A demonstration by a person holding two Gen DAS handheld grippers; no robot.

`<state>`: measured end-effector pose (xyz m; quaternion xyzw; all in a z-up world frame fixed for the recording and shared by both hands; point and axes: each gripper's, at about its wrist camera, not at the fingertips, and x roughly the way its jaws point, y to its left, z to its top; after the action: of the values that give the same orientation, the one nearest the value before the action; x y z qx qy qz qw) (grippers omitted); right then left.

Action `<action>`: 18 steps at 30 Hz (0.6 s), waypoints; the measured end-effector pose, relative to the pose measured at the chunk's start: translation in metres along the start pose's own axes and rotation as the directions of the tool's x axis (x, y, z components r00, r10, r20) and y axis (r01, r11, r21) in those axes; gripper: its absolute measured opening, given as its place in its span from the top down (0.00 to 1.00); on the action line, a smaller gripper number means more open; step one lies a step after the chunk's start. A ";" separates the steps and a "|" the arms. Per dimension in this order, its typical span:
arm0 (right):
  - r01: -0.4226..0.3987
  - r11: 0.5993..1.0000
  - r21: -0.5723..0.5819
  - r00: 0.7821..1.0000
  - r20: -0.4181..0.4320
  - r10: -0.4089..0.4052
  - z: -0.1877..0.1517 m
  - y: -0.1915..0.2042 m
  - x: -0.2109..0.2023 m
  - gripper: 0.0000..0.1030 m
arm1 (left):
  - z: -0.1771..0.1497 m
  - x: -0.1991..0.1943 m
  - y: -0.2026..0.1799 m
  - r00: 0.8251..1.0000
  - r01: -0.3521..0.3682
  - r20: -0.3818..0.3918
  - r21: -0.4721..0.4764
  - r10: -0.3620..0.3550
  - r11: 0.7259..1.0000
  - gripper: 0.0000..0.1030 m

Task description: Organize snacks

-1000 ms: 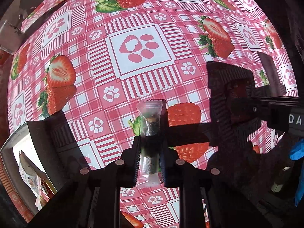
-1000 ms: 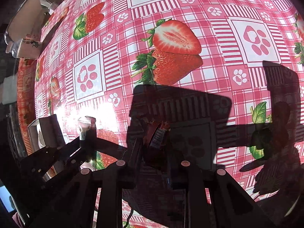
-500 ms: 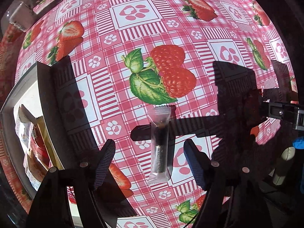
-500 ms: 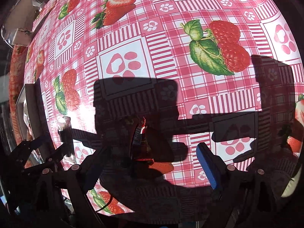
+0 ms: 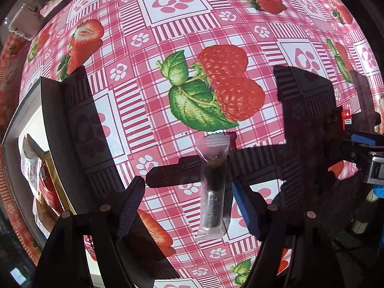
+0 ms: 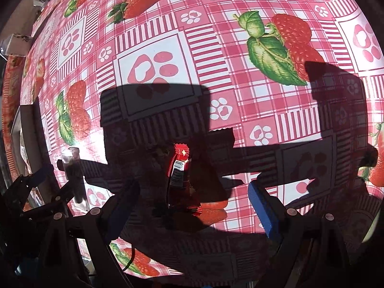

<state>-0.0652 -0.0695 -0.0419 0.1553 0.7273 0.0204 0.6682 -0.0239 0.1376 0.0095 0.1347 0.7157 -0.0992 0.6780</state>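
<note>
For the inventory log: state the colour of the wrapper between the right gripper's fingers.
Red wrapper with a white barcode patch; right wrist view.

Sunlit strawberry-print tablecloth (image 5: 216,36), hard shadows.

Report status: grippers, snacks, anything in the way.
Left gripper open, clear packet lying loose between its fingers. Right gripper open, red packet loose too. Box left of left gripper, nothing blocking.

Desk cover (image 5: 153,110): glossy printed oilcloth, smooth, with sun glare. Clear snack packet (image 5: 212,187): transparent shiny plastic film with crimped ends. Red snack packet (image 6: 180,180): glossy foil-like wrapper. My left claw (image 5: 189,206): matt black plastic with ribbed blue pads (image 5: 247,208). Box (image 5: 51,110): matt grey walls.
</note>
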 end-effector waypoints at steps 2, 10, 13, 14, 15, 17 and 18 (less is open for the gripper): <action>0.018 1.000 -0.019 1.000 -0.003 -0.018 0.001 0.005 0.005 0.10 | -0.002 0.005 0.001 1.000 -0.005 0.006 -0.003 0.005 1.000 0.21; 0.127 0.987 -0.102 0.992 0.006 -0.127 0.005 0.048 0.025 0.01 | -0.002 0.016 0.018 1.000 0.010 0.003 -0.054 -0.010 0.998 0.05; 0.165 0.977 -0.136 0.986 0.016 -0.164 -0.004 0.063 0.034 0.01 | -0.010 0.023 0.028 1.000 0.011 0.009 -0.059 -0.011 0.998 0.02; 0.162 0.978 -0.132 0.987 0.017 -0.161 -0.005 0.066 0.035 0.00 | -0.011 0.026 0.031 1.000 0.012 0.009 -0.062 -0.012 0.998 0.02; 0.159 0.978 -0.133 0.987 0.015 -0.159 -0.005 0.068 0.037 0.00 | -0.012 0.027 0.033 1.000 0.015 0.007 -0.067 -0.014 0.998 0.00; 0.160 0.978 -0.132 0.987 0.012 -0.160 -0.004 0.071 0.039 0.00 | -0.013 0.032 0.033 1.000 0.018 0.007 -0.070 -0.018 0.997 0.00; 0.159 0.978 -0.131 0.987 0.012 -0.159 -0.002 0.071 0.040 0.00 | -0.014 0.033 0.033 1.000 0.018 0.009 -0.069 -0.017 0.997 0.00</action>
<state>-0.0558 0.0088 -0.0636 0.0520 0.7341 0.0148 0.6769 -0.0274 0.1756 -0.0211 0.1045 0.7169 -0.0811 0.6845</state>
